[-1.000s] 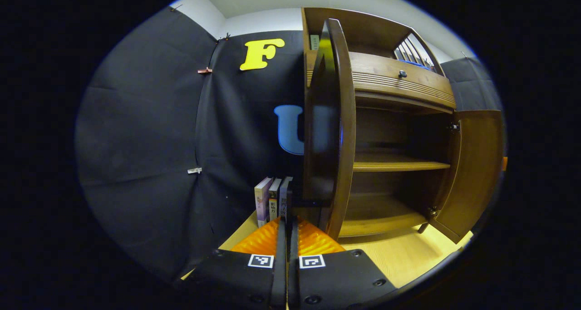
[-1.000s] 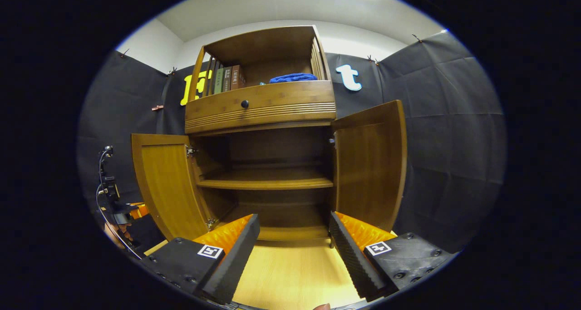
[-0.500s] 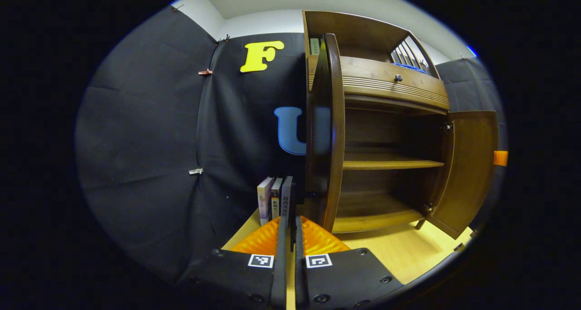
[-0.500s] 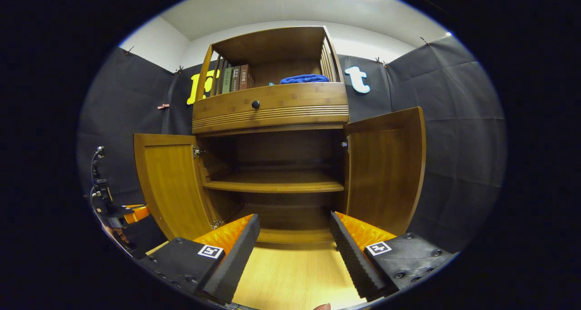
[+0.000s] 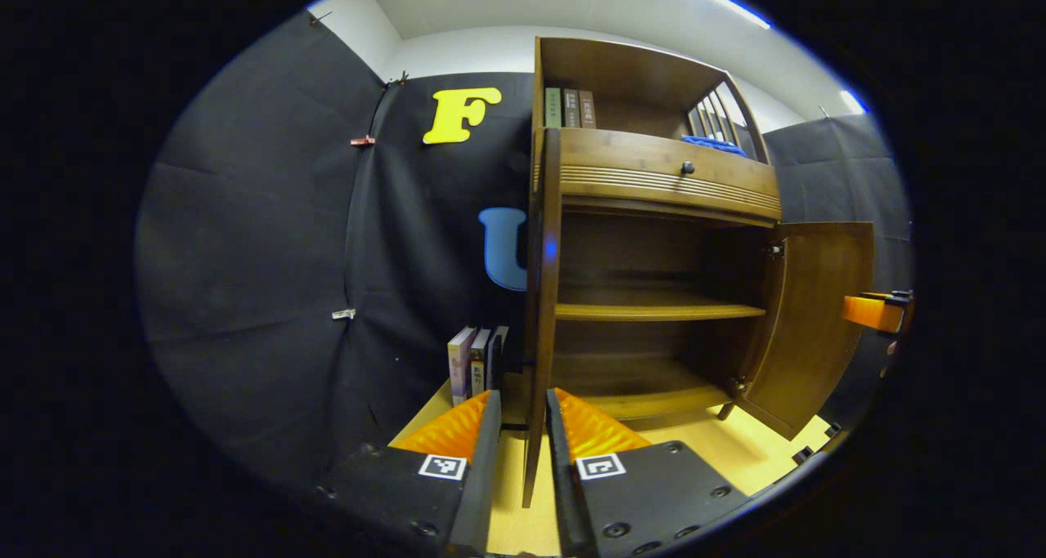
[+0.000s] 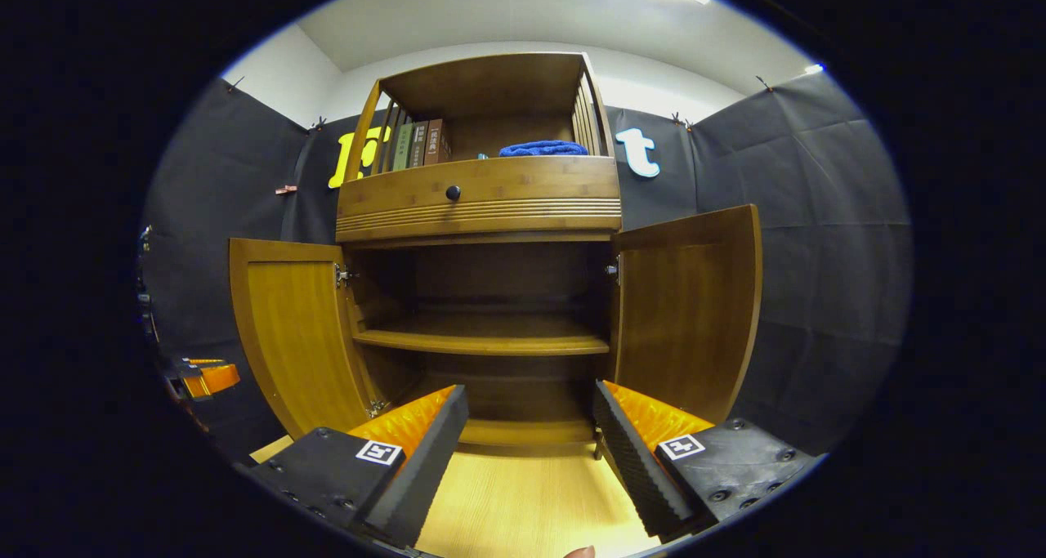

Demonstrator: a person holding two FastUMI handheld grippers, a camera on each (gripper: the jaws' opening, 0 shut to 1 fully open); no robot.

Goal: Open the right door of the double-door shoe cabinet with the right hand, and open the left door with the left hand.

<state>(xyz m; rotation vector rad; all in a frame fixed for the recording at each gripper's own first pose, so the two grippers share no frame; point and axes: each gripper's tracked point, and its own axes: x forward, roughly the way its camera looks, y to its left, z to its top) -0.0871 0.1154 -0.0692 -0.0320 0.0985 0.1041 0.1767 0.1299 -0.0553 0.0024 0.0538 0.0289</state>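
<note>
The shoe cabinet stands with both doors swung out. In the right gripper view the left door and the right door flank the bare inner shelf, and the right gripper hangs in front of the opening, its fingers wide apart and holding nothing; the cabinet's bottom board lies just beyond the fingertips, centred between them.

In the left gripper view the left door is seen edge-on, its lower edge running down into the narrow gap of the left gripper. The fingers stand a little apart on either side of that edge; whether either pad touches the wood cannot be told. The right door hangs open far off to the right of the fingers.

The cabinet sits on a pale wooden floor, with black cloth walls behind and beside it and a white ceiling above. A drawer with a dark knob tops the door section; on the open shelf above are books and a blue cloth. More books stand on the floor left of the cabinet, just beyond the left fingertips.

An orange gripper tip shows at the right edge of the left gripper view, cut off there.
</note>
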